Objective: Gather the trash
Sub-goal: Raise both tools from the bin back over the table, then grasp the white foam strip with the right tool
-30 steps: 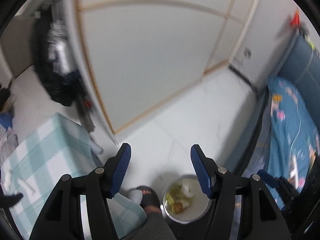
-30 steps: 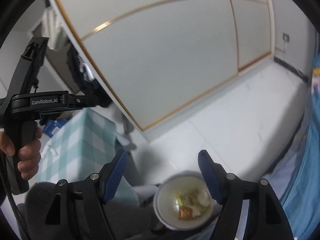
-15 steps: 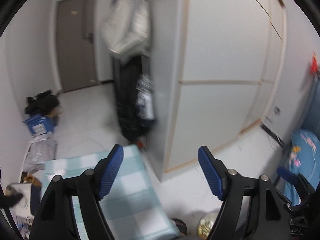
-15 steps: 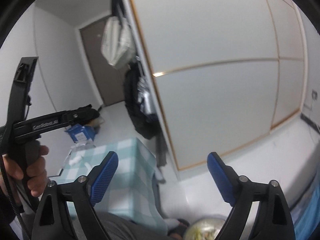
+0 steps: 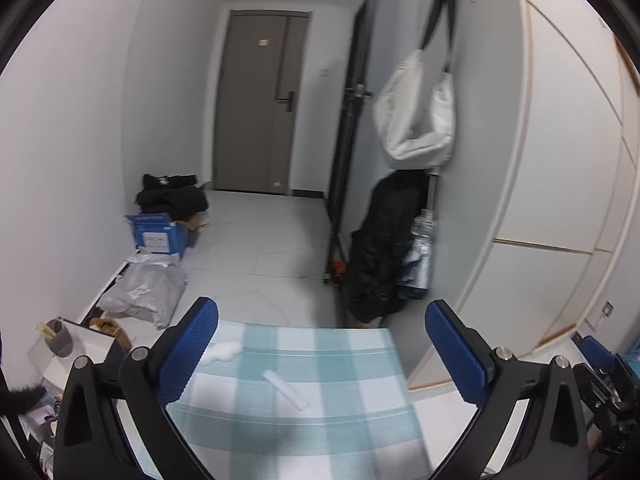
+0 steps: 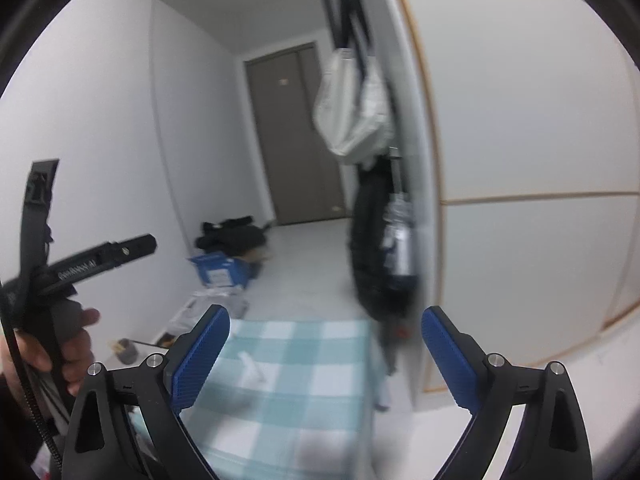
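A table with a teal-and-white checked cloth (image 5: 304, 392) lies below both grippers. On it lie a crumpled white tissue (image 5: 225, 349) near the far left and a flat white wrapper (image 5: 287, 391) in the middle; the wrapper also shows in the right wrist view (image 6: 251, 367). My left gripper (image 5: 322, 350) is open and empty above the cloth's near part. My right gripper (image 6: 325, 354) is open and empty, also above the cloth (image 6: 288, 384). The left gripper's handle, held in a hand (image 6: 48, 280), shows at the left of the right wrist view.
A white wardrobe (image 5: 560, 160) stands on the right. A white bag (image 5: 416, 120) and black clothes (image 5: 384, 248) hang at its end. A blue box (image 5: 158, 236), grey plastic bags (image 5: 144, 288) and a dark pile (image 5: 172, 196) lie on the floor by the left wall. A grey door (image 5: 260, 104) is at the back.
Both grippers have tilted up from the floor and the bowl of scraps, which has left view. The checked table and the hallway have come into view. Both stay open.
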A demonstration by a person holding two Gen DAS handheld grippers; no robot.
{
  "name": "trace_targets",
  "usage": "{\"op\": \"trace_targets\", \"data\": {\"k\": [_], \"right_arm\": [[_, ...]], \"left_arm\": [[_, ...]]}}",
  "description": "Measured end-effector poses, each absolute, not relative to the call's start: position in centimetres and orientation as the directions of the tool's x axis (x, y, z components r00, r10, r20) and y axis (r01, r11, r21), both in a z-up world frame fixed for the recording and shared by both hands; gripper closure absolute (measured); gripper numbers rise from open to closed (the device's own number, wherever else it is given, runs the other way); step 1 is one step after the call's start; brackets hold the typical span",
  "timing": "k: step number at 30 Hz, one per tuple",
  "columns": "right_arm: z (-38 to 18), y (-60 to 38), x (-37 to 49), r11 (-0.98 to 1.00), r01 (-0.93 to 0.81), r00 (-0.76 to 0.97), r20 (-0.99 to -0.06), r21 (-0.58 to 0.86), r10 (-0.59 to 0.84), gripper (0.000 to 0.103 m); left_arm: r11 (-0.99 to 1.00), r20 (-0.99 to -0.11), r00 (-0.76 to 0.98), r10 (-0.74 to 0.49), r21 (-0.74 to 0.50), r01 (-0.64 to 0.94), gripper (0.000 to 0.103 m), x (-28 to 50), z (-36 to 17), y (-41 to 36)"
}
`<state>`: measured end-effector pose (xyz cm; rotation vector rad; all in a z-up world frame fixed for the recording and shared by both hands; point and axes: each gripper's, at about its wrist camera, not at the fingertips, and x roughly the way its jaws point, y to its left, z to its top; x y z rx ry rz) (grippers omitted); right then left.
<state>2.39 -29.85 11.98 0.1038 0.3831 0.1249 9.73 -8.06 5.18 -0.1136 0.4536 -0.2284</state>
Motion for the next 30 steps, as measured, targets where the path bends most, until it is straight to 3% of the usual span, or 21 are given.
{"op": "trace_targets", "data": {"k": [7, 11, 20, 30], "right_arm": [[11.1, -25.2, 6.3, 0.974, -0.205, 0.908, -0.352, 0.097, 0.226, 0.002], [9.7, -23.0, 9.6, 0.966, -0.236, 0.880, -0.398, 0.107, 0.259, 0.002], [4.9, -19.0, 16.4, 0.947, -0.313, 0.810, -0.501, 0.068, 0.304, 0.001], [-5.3, -12.7, 26.0, 0.904, -0.426, 0.566, -0.771, 0.029, 0.292, 0.003]], "left_arm": [[0.978, -0.431, 0.888, -0.159, -0.191, 0.082, 0.001, 11.3, 3.1, -4.6], [0.978, -0.471, 0.877, -0.091, -0.209, -0.011, 0.001, 13.4, 0.8, -2.3], [0.953, -0.588, 0.807, -0.061, -0.274, -0.128, 0.001, 16.9, -4.5, 2.8], [0.957, -0.699, 0.711, -0.082, -0.253, -0.138, 0.001, 18.7, -7.6, 5.4]]}}
